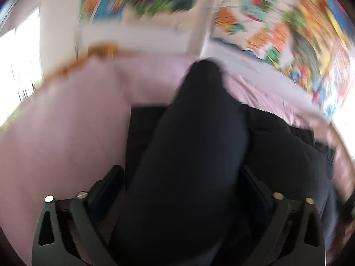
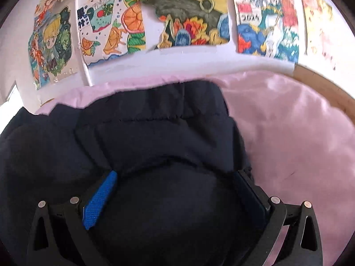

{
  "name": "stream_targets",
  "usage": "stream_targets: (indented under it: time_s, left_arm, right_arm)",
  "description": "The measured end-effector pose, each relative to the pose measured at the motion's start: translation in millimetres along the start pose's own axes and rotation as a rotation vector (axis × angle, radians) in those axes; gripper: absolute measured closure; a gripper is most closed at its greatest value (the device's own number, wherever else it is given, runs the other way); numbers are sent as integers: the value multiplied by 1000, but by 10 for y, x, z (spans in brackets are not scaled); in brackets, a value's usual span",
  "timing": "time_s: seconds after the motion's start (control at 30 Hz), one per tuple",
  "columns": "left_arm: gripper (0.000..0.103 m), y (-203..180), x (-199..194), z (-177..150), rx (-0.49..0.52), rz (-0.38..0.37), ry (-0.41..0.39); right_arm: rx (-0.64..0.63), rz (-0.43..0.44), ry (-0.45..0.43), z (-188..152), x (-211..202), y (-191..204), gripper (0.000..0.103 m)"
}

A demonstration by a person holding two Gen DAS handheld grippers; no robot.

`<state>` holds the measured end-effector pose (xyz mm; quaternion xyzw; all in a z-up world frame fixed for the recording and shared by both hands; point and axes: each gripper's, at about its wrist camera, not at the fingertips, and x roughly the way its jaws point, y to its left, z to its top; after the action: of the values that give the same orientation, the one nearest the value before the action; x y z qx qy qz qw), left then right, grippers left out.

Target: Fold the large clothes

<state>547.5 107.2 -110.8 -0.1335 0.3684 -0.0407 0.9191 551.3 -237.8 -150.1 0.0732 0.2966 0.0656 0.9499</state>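
Observation:
A large dark navy garment (image 2: 155, 137) lies on a pink bed sheet (image 2: 288, 133). In the right wrist view a thick bunch of its cloth fills the gap between the fingers of my right gripper (image 2: 175, 177); the left blue pad (image 2: 99, 201) shows beside the cloth. In the blurred left wrist view my left gripper (image 1: 179, 173) has a long roll of the same garment (image 1: 188, 144) running between its fingers and away over the pink sheet (image 1: 66, 133). More of the garment lies flat behind and to the right.
A white wall with colourful children's drawings (image 2: 184, 17) rises just behind the bed. A wooden bed edge (image 2: 321, 84) shows at the right, and a bright window (image 1: 20, 66) at the far left of the left wrist view.

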Motion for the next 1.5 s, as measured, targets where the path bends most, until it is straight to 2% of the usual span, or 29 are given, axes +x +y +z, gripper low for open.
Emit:
stream_targets:
  time_s: [0.03,0.17,0.27,0.57,0.77,0.87,0.97,1.07,1.27,1.37,1.5]
  left_arm:
    - [1,30,56,7,-20,-20,11]
    - [1,-92,66,-31,41,-6,-3]
    - [1,-94,108,-48,40,-24,-5]
    - [1,21,88,-68,32,-38,-9]
    - [1,143,-277,-103,0,-159,-71]
    - [1,202,-474,-141,-15,-213,-75]
    - [1,237,-662,-201,23,-228,-53]
    - [1,250,-823,-283,68,-200,-17]
    - [1,477,-905,-608,6,-177,30]
    - [1,527,-859,-672,-12,-168,52]
    - [1,493,-822,-681,18,-177,77]
  right_arm:
    - [3,6,5,-1,28,-13,0]
    - [41,49,39,-15,164,-92,0]
    - [70,75,44,-57,222,-168,0]
    - [71,71,41,-84,238,-174,0]
    - [111,161,-10,-81,-50,-311,0]
    - [132,273,-48,-54,-368,-402,0]
    - [109,341,-10,-107,-542,-449,0]
    - [80,380,58,-275,-671,-545,0]
    - [206,420,133,-507,-650,-879,0]
    - [265,437,148,-504,-613,-1002,0]
    - [204,433,169,-349,-482,-1005,0]
